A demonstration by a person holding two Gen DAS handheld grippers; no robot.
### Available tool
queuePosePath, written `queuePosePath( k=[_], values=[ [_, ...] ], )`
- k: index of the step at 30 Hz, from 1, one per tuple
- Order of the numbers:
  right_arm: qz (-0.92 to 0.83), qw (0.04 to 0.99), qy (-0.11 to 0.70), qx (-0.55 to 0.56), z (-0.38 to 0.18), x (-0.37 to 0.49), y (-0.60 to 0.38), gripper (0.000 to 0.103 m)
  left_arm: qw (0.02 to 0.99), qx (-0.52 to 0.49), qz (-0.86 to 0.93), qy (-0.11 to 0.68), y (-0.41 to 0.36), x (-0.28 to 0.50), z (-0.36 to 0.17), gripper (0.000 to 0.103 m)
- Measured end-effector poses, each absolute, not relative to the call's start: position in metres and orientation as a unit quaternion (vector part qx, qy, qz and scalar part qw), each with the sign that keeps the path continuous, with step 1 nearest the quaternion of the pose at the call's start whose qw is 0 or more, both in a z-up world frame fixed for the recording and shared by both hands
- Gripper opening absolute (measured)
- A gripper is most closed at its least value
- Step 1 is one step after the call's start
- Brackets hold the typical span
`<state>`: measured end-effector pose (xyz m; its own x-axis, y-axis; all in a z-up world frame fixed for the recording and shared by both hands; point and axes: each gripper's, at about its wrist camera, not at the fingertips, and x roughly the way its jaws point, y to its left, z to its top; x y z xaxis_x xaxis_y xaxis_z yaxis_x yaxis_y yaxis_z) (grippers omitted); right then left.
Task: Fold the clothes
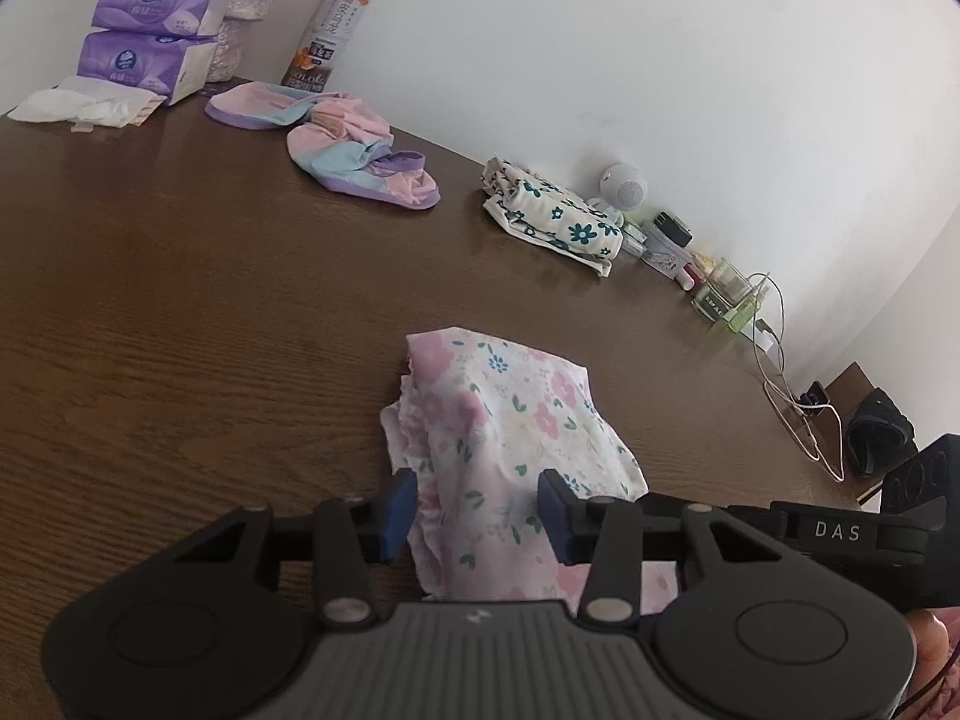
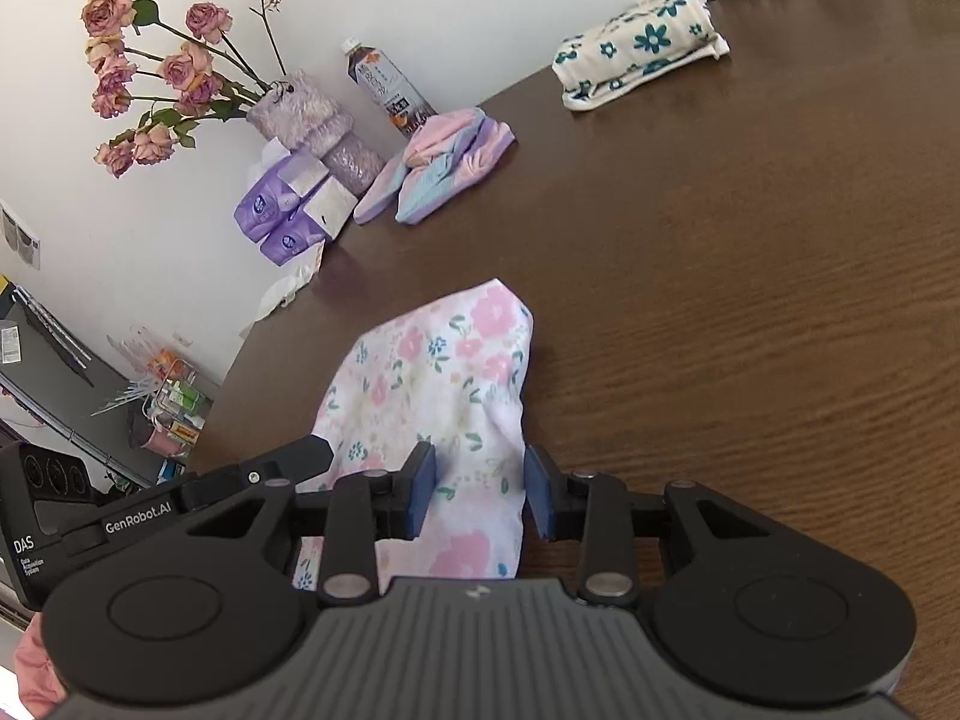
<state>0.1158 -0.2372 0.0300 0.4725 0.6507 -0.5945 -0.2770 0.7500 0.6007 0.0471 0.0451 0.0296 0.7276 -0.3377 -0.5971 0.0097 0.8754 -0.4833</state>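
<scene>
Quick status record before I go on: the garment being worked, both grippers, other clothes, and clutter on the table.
garment in work: pink floral white cloth, bunched on the brown wooden table
left gripper: open, blue fingers either side of the cloth, not pinching
right gripper: open, cloth between its fingers, gap showing
other clothes: pastel pink, blue and purple garments; folded cream cloth with teal flowers
clutter: purple tissue packs, drink bottle, vase of dried roses
</scene>
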Motion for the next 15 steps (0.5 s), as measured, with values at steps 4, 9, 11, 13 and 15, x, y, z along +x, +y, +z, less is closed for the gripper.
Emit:
queuePosePath(
  k=[4,9,11,13,15],
  values=[
    [0.280,0.831,0.430,0.216,0.031,0.112,-0.235,0.022,0.900,-0.238,-0.104,0.350,0.045,0.044,0.029,0.015],
    [0.281,0.831,0.426,0.221,0.032,0.111,-0.237,0.015,0.901,-0.240,-0.102,0.346,0.044,0.042,0.030,0.012],
    [0.280,0.831,0.426,0.223,0.032,0.112,-0.238,0.015,0.901,-0.242,-0.096,0.346,0.046,0.042,0.031,0.023],
    [0.278,0.831,0.426,0.224,0.031,0.113,-0.239,0.018,0.903,-0.246,-0.092,0.341,0.049,0.042,0.034,0.040],
    [0.276,0.833,0.423,0.225,0.032,0.114,-0.241,0.030,0.906,-0.248,-0.090,0.331,0.053,0.043,0.039,0.048]
  ],
)
